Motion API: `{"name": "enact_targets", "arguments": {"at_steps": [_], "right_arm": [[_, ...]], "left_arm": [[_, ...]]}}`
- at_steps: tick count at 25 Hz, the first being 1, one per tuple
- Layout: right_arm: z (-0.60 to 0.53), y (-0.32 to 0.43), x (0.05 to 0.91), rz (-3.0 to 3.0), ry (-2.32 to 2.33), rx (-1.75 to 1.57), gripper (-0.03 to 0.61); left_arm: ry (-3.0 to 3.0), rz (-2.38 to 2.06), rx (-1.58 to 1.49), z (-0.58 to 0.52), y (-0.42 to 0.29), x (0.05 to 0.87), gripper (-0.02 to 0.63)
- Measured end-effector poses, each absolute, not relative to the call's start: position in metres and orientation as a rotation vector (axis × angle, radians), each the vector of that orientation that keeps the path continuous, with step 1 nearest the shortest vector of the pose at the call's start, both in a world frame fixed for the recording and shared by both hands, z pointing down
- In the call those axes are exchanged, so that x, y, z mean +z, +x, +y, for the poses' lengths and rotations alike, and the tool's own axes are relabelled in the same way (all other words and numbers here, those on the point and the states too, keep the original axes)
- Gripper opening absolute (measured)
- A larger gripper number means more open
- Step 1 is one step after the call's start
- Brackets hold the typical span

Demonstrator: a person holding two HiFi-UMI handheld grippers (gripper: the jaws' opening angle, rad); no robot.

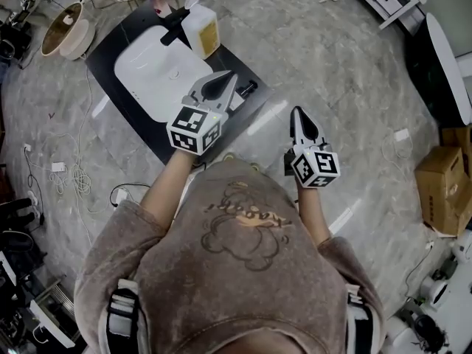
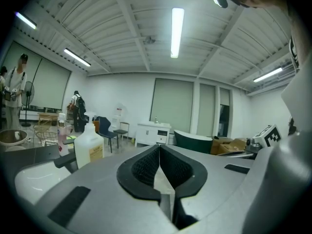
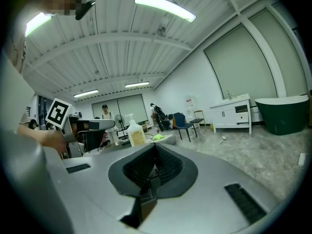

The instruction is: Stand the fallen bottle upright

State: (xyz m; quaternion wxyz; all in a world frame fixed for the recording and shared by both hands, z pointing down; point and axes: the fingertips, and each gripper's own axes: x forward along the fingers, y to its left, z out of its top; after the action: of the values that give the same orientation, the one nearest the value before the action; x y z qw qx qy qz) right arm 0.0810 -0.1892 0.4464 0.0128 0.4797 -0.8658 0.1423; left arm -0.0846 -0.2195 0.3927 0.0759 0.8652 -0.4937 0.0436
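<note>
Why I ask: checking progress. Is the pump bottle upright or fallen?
Upright: the pump bottle stands vertically beside the sink, pump head on top.

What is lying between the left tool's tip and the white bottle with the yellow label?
Only a bare strip of black counter separates the left tool from the white bottle, beside the white sink; the head view shows it.

A bottle (image 1: 200, 29) stands at the basin's (image 1: 147, 80) far right corner, beside the tap (image 1: 175, 26). The left gripper (image 1: 228, 77) hovers over the basin's near right corner; the right gripper (image 1: 296, 111) hangs well right of the basin, both with jaws together
</note>
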Motion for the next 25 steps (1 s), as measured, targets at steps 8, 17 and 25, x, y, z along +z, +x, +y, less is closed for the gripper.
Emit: {"name": "enact_targets", "arguments": {"at_steps": [8,17,25], "right_arm": [[-0.192,0.081,0.451,-2.677,1.493,0.446,-0.003],[-0.197,0.093,0.459,-2.642,1.538,0.464,-0.003],[-0.203,0.112,0.467,-2.602,1.594,0.485,-0.002]], "left_arm": [[2.625,-1.345,0.214,-0.235,-0.070,0.413,0.160],[2.603,-1.143,0.519,-0.268,-0.043,0.476,0.278],[2.517,-0.962,0.951,-0.285,-0.026,0.554,0.284]]}}
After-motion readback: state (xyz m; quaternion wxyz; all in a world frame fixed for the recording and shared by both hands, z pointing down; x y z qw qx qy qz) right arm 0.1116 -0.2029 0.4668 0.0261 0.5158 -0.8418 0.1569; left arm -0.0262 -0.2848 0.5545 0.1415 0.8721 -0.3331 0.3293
